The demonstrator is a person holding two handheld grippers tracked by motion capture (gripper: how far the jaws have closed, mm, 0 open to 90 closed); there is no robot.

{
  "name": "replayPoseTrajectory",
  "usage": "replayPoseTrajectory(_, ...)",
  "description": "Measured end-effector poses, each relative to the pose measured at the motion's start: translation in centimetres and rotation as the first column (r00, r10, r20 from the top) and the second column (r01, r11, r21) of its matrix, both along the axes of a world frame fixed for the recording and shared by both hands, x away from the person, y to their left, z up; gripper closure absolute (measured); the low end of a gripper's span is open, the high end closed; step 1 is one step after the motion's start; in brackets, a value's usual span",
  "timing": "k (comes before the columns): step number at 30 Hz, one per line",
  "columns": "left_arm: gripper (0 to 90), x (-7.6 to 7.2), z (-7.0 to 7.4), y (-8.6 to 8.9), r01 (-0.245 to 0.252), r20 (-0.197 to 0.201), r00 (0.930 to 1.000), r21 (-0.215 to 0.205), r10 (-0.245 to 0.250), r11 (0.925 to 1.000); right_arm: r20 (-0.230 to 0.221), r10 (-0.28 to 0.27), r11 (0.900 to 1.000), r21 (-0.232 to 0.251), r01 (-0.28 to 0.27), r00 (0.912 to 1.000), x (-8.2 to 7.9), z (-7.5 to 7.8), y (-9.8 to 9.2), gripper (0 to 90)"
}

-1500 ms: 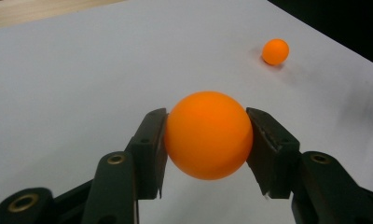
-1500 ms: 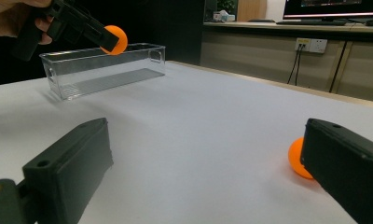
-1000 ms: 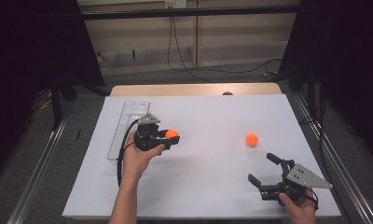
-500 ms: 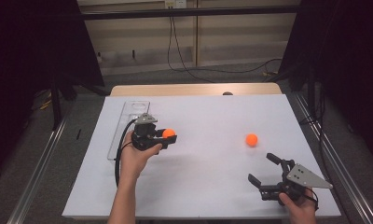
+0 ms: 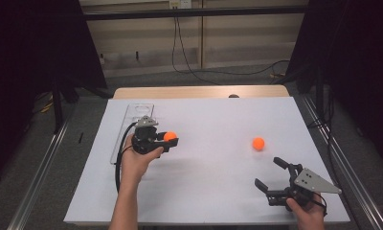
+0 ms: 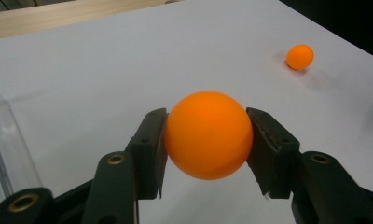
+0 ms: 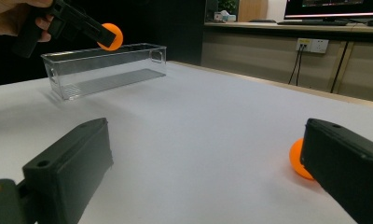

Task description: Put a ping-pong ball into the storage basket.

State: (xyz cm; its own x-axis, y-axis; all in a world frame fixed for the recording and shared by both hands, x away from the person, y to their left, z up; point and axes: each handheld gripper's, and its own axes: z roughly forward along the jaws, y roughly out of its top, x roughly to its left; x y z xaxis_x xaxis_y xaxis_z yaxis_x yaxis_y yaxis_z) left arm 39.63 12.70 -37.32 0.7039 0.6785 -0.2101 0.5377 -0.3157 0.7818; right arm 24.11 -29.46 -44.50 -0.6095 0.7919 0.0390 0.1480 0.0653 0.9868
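Observation:
My left gripper [image 5: 171, 139] is shut on an orange ball [image 5: 169, 136], held above the white table beside a clear plastic box [image 5: 132, 125]. In the left gripper view the ball [image 6: 206, 135] sits squeezed between both black pads [image 6: 149, 149]. A second orange ball [image 5: 258, 143] lies on the table at the right, also far off as the same ball [image 6: 300, 57]. My right gripper [image 5: 267, 172] stands open low near the table's front right, nothing between its jaws. Its right jaw half hides that second ball [image 7: 295, 158].
The clear box [image 7: 105, 67] is long, narrow and has nothing in it; it runs along the table's left side. The white table sheet [image 5: 213, 191] ends at a wooden strip [image 5: 199, 92] at the back. Metal rails flank both sides.
My left gripper has drifted slightly left toward the clear box with the ball still in its jaws. The right gripper has stayed where it was.

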Motion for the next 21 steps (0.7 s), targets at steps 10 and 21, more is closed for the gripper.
replayPoseTrajectory(10,50.8,0.0,0.1,0.8,-0.026,0.004,0.9997,-0.005,0.026,0.9996,0.001,0.001,1.000,-0.001,-0.001,1.0000,0.0,0.0,0.0,1.6)
replayPoseTrajectory(21,50.8,0.0,0.1,1.3,-0.051,0.007,0.9987,0.005,0.051,0.9987,0.002,0.002,1.000,0.000,-0.002,1.0000,0.0,0.0,0.0,1.6)
